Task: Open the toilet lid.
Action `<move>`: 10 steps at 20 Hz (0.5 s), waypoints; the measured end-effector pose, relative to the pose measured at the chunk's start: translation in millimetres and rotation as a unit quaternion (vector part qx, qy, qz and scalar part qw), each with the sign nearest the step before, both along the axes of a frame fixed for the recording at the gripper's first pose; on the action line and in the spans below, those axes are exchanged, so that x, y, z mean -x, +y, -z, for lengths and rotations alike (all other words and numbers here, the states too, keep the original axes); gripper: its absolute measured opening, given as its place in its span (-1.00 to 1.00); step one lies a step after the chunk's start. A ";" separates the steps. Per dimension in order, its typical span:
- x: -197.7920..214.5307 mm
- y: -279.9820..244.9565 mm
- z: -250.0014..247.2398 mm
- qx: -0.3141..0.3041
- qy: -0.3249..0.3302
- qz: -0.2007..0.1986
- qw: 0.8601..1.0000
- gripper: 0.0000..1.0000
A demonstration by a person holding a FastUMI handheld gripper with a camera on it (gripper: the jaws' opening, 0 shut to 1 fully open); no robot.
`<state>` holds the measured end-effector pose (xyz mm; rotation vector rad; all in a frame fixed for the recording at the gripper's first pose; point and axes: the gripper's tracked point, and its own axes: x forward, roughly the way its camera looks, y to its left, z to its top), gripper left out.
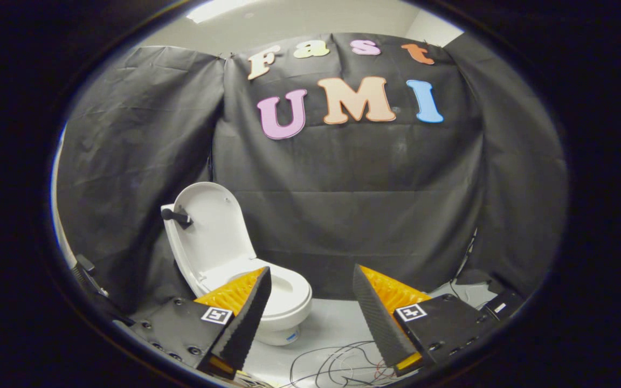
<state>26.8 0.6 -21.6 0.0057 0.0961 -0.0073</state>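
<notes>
We see the gripper point(310, 275) with fingers spread wide, holding nothing. The toilet point(283, 302) stands beyond the left finger, against the black cloth wall point(353, 215); its lid point(213, 231) is raised upright, and loose cables point(337, 366) lie on the floor between the fingers

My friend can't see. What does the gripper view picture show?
A small white toilet stands with its lid already up, against a black cloth wall. The gripper is open, holding nothing, its fingers short of the toilet, above loose wires on the floor.
</notes>
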 end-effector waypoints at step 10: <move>29.7 0.2 -23.0 0.004 -0.053 0.000 0.999 0.82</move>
